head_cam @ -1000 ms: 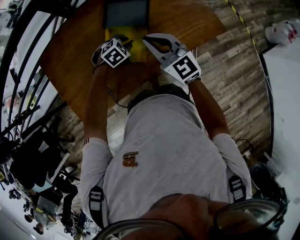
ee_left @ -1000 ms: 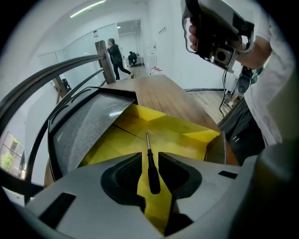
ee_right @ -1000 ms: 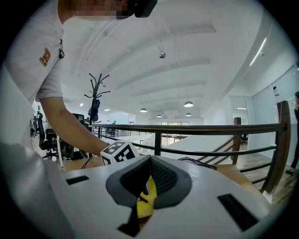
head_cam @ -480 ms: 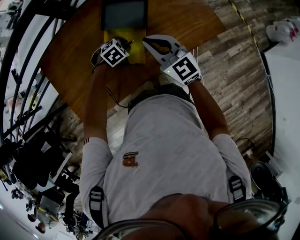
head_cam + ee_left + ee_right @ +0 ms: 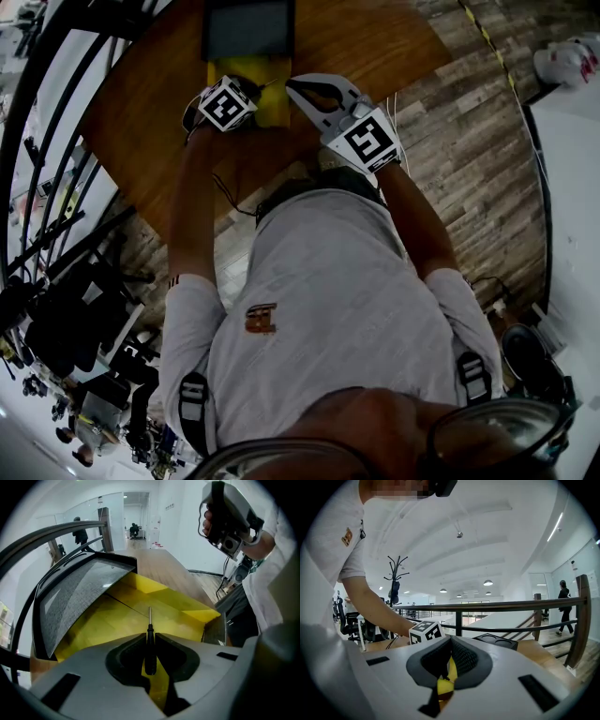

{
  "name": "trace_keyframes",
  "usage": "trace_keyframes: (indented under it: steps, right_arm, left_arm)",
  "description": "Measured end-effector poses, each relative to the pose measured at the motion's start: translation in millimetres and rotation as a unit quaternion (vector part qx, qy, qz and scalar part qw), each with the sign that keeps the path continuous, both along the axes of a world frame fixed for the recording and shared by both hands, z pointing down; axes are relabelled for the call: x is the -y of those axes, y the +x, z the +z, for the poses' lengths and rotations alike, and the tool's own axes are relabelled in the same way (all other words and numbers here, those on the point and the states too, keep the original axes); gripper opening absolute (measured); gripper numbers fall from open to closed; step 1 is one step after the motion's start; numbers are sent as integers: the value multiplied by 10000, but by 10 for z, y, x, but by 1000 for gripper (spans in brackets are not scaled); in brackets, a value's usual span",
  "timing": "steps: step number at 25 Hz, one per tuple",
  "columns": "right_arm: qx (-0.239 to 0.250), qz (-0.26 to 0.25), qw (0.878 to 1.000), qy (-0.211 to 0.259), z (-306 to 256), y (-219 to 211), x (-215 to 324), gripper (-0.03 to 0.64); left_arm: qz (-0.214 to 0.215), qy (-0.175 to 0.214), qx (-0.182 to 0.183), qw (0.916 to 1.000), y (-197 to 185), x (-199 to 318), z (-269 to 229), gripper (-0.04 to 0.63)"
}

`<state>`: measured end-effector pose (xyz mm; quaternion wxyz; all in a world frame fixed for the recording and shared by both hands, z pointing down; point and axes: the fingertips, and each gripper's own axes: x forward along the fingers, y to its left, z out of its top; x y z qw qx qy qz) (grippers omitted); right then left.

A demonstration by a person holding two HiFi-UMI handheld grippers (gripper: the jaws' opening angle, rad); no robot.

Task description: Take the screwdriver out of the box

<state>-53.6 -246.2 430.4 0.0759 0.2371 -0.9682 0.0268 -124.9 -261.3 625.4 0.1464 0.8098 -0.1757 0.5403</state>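
Note:
My left gripper (image 5: 150,637) is shut on the black handle of the screwdriver (image 5: 149,619), whose thin metal shaft sticks out forward over the open yellow box (image 5: 117,616). In the head view this gripper (image 5: 246,92) hangs over the box (image 5: 274,105), and the screwdriver cannot be made out there. My right gripper (image 5: 298,84) hovers by the box's right edge, and its jaws (image 5: 449,641) stand shut with nothing between them; yellow shows through the gap behind them. The box's dark grey lid (image 5: 75,597) is tipped open to the left.
The box sits on a wooden table (image 5: 375,37), its lid (image 5: 248,28) toward the far edge. A black railing (image 5: 487,606) runs past the table. A cable (image 5: 225,192) trails over the near table edge. White furniture (image 5: 572,169) stands to the right.
The left gripper has shifted slightly toward the far side over the box. The right gripper has hardly moved.

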Motion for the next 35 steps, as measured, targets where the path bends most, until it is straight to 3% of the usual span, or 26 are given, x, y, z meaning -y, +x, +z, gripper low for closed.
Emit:
trace_keyframes:
  steps: [7,12,18,25,35]
  right_arm:
    - [11,-21,10000,-11,-26,-3,-46,32]
    - [74,-3,10000,-38,-46,7,-58,32]
    - [133,42,9999,-31,-101,26,-31,32]
    - [226,77,9997,-62,-140,43,-75,32]
    - [382,-6,9993,-52,-253,-71,-190,32]
  left_arm:
    - [-196,28,-24,9998,-16,-54,-69,72]
    - [-535,320,-357,9974,-6,-29,-274,72]
    - [-924,695,-959,9886,41,-40,-587,71]
    - [-1380,1219,-1626,9694,45,-90,-954,72]
    - [-1768,2029,-2568,9283,82,-186,-1587,71]
